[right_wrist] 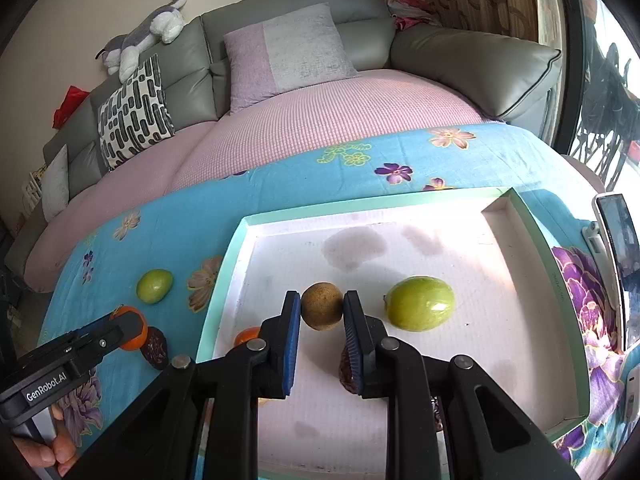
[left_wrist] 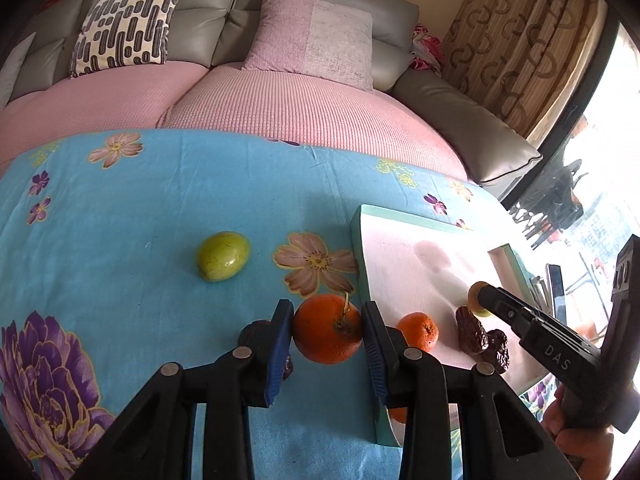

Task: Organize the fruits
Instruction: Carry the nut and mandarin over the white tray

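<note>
My left gripper [left_wrist: 328, 309] is shut on a large orange [left_wrist: 326, 338], low over the blue floral cloth just left of the tray's rim [left_wrist: 357, 240]. In the right wrist view my right gripper [right_wrist: 322, 300] is shut on a small brown round fruit [right_wrist: 322, 312] over the white tray floor [right_wrist: 460, 248]. A green fruit [right_wrist: 420, 308] lies in the tray to its right. Also in the tray are a small orange [left_wrist: 418, 331] and dark dates [left_wrist: 472, 334]. Another green fruit [left_wrist: 223, 256] lies on the cloth, and a date [right_wrist: 156, 346] lies beside the left gripper.
A grey sofa with a pink cover [left_wrist: 280, 108] and cushions runs along the table's far edge. A phone on a stand [right_wrist: 616, 264] stands right of the tray. A person's hand [left_wrist: 580, 436] holds the right gripper's handle. Curtains and a window are at the right.
</note>
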A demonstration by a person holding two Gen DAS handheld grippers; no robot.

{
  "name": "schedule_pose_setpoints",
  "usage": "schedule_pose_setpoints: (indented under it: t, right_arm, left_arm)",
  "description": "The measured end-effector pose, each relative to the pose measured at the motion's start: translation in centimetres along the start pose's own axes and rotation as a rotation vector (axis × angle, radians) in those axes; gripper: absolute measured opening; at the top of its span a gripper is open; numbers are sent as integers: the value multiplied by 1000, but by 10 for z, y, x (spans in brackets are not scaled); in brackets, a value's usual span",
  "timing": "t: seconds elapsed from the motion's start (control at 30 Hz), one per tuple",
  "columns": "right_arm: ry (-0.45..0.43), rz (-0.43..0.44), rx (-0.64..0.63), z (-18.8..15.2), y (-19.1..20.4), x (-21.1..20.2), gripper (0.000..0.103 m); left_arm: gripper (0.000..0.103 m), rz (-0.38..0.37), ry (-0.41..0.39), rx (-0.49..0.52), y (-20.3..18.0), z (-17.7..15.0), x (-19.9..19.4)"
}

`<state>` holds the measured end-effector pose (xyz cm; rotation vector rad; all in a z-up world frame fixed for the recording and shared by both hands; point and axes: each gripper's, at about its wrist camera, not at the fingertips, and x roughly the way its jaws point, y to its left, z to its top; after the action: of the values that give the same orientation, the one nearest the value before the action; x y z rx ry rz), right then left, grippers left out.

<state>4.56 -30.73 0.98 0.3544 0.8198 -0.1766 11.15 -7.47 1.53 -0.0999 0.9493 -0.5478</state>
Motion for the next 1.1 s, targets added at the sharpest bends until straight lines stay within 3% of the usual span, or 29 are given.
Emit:
schedule_pose_setpoints:
  t: [0.17, 0.37, 1.1]
  right_arm:
    - [-26, -93, 108, 3, -38, -11, 23]
    - [-14, -147, 155, 2, -64, -14, 23]
    - [121, -220, 133, -12, -77, 16, 23]
  left_arm:
    - [37, -19, 23, 69, -28, -7, 13]
    - [37, -28, 62, 128, -54, -15, 26]
    - [38, 3, 119, 129, -64, -26, 46]
